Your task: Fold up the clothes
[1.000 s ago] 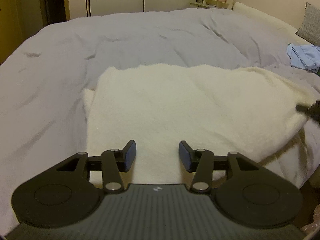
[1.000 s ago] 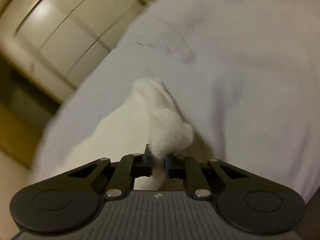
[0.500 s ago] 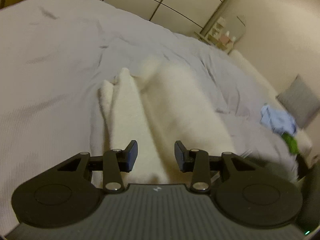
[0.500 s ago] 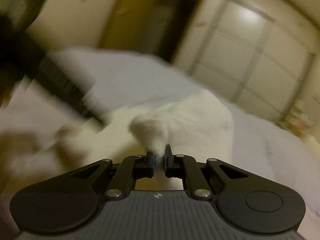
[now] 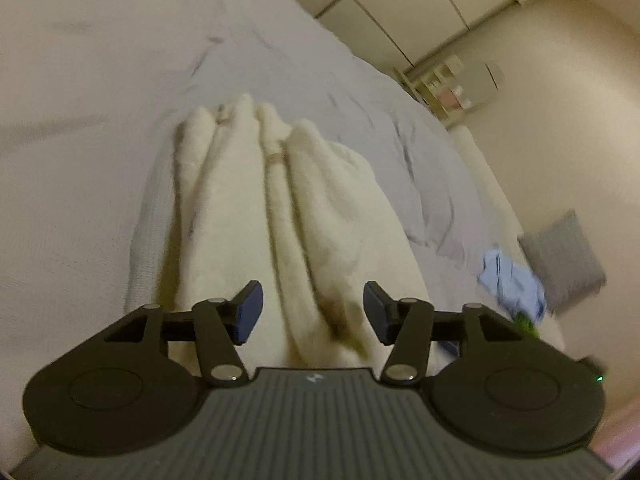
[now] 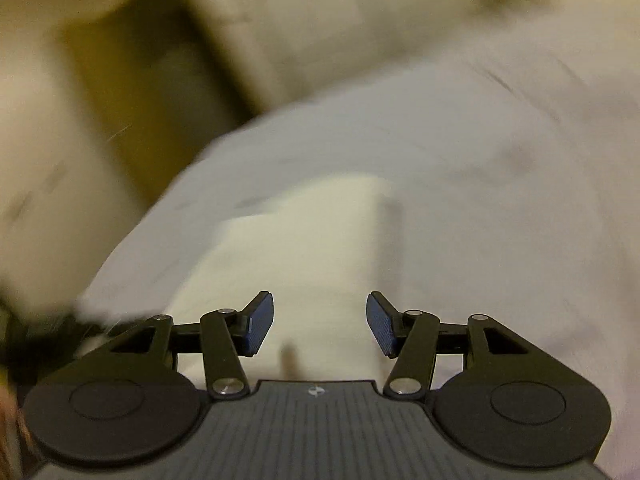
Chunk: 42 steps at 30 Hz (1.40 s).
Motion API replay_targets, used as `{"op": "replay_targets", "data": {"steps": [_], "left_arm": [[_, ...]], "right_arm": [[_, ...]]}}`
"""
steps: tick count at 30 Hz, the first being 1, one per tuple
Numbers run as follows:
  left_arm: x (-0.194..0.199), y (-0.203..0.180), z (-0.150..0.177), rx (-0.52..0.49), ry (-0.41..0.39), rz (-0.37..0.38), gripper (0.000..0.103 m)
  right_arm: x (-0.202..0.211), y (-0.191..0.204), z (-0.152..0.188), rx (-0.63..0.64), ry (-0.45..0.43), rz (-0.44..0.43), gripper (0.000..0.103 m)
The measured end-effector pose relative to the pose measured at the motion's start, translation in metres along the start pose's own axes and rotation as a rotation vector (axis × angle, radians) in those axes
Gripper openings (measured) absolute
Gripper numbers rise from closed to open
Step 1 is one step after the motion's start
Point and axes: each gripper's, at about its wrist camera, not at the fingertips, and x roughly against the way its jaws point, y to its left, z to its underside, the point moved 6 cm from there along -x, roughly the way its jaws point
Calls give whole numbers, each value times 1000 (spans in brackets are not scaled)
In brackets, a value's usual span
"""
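**Item: cream fleece garment, one fold laid, both grippers released**

Location. The cream fleece garment point(image 5: 288, 216) lies on the grey bedcover point(image 5: 100, 92), bunched into long ridges that run away from the left wrist camera. A light blue garment point(image 5: 512, 280) and a grey cushion point(image 5: 564, 260) sit well apart, toward the far right side of the bed.

Left gripper point(image 5: 313, 312). Jaws have just been opening; they stand apart with the fleece ridges beneath and between them, pads not pressing on the cloth. Holding nothing.

Right gripper point(image 6: 320, 322). Jaws have just been opening; the pads are spread wide and clear of the cloth, which lies below and ahead of them as a pale flat panel with one squared corner (view blurred, so the exact edge is hard to place). Holding nothing.

Step in hand, as judged: letting go after a fold and finding the next hold.

Handling notes:
- Draw both grippers back without snagging the pile; fleece clings to the pads.
- The ridges in the left view suggest the layer is not lying flat; smooth or re-tension before the next fold.
- Take the next grip at matching corners, one per gripper, so edges align.
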Motion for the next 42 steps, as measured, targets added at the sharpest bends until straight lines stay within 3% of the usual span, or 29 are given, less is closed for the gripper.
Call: {"op": "replay_targets", "data": {"steps": [5, 6, 8, 9, 10, 13, 17, 19, 22, 25, 28, 29, 31, 32, 35, 36, 39, 41, 42], "left_arm": [[-23, -1, -7, 81, -6, 42, 67], [-28, -2, -10, 88, -6, 48, 67], [-38, -6, -14, 71, 6, 42, 63], [-43, -10, -15, 47, 19, 29, 58], [-48, -15, -15, 7, 32, 13, 45], [-60, -31, -19, -109, 40, -21, 26], [-26, -70, -36, -367, -87, -47, 22], [-5, -78, -43, -441, -139, -56, 22], [12, -56, -44, -447, -156, -98, 22], [3, -3, -26, -340, -75, -168, 22], [9, 15, -20, -236, -97, -121, 20], [18, 6, -21, -270, -133, -121, 18], [34, -8, -22, -339, -194, -124, 3], [37, -10, -25, -351, -207, -134, 0], [27, 6, -27, -330, -145, -181, 0], [26, 19, -27, -284, -101, -176, 0], [40, 28, -26, -161, -118, -106, 4], [52, 29, -32, -83, -150, -52, 24], [56, 29, -36, -56, -162, -24, 44]], "right_arm": [[-31, -69, -6, -575, 33, -144, 54], [-41, -75, -3, -661, 44, -167, 46], [-51, -86, 4, -709, 70, -177, 34], [-55, -86, 6, -694, 80, -164, 30], [-58, -83, 6, -658, 74, -145, 30], [-51, -77, 7, -561, 64, -93, 27], [-51, -46, -6, -385, 50, -53, 18], [-48, -19, -10, -240, 40, -35, 13], [-47, 26, -9, -5, 28, 12, 13], [-52, 62, 1, 218, 33, 85, 13], [-61, 80, 10, 347, 50, 129, 13], [-60, 83, 11, 372, 52, 133, 13], [-56, 85, 10, 406, 58, 129, 13], [-59, 85, 9, 408, 62, 123, 13], [-73, 91, 12, 425, 62, 139, 13], [-78, 94, 13, 433, 60, 151, 13], [-70, 99, 33, 556, 43, 210, 12], [-67, 98, 36, 569, 43, 207, 12], [-66, 94, 35, 545, 47, 190, 12]]}}
